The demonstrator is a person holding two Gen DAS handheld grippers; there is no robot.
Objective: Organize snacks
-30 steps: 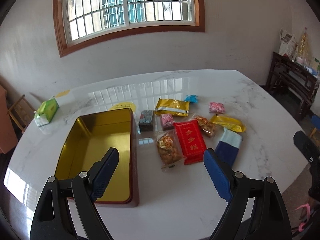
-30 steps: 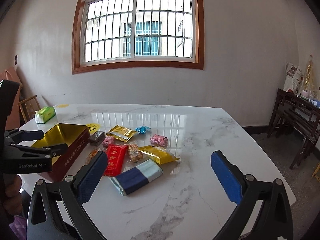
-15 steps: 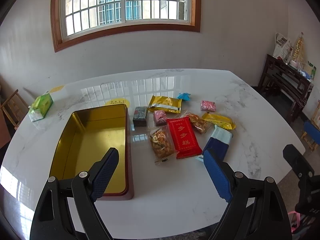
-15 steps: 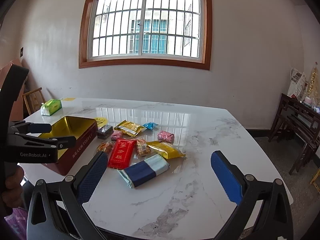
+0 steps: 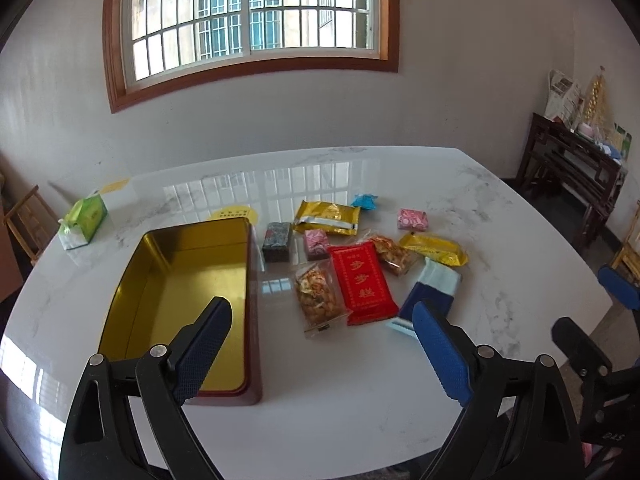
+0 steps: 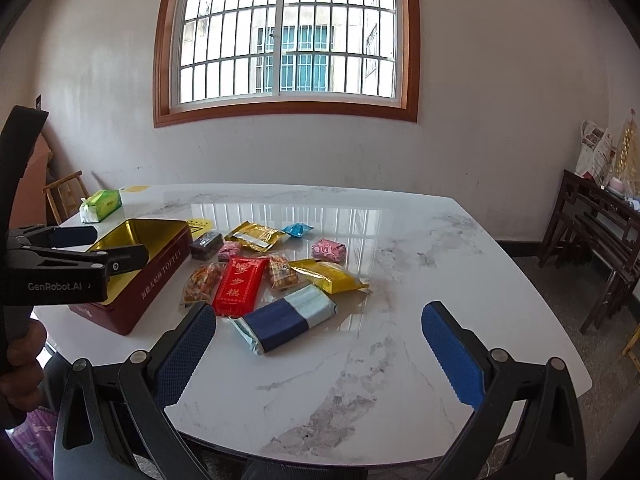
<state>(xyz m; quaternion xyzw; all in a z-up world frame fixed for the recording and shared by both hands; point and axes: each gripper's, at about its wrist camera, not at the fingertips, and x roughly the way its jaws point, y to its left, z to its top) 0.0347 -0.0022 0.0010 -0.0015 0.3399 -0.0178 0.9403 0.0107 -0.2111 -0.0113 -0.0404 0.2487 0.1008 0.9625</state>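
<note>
Fingers of left gripper (image 5: pixel 320 344) just widened, empty, above open gold-lined rectangular tin (image 5: pixel 188 280); right gripper (image 6: pixel 320 344) fingers spread, empty.

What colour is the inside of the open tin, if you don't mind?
Shiny gold inside the tin, with a dark red outside; the left wrist view shows it best.

Left gripper (image 5: pixel 320 344) poised above white marble table (image 5: pixel 360 408), jaws just opened wider, nothing between them. Beneath left finger, open rectangular gold-lined tin (image 5: pixel 180 280), empty. Just right of it, scattered snack packets: red packet (image 5: pixel 362 282), navy-and-pale-blue bar (image 5: pixel 432 290), gold foil pouch (image 5: pixel 326 218).
</note>
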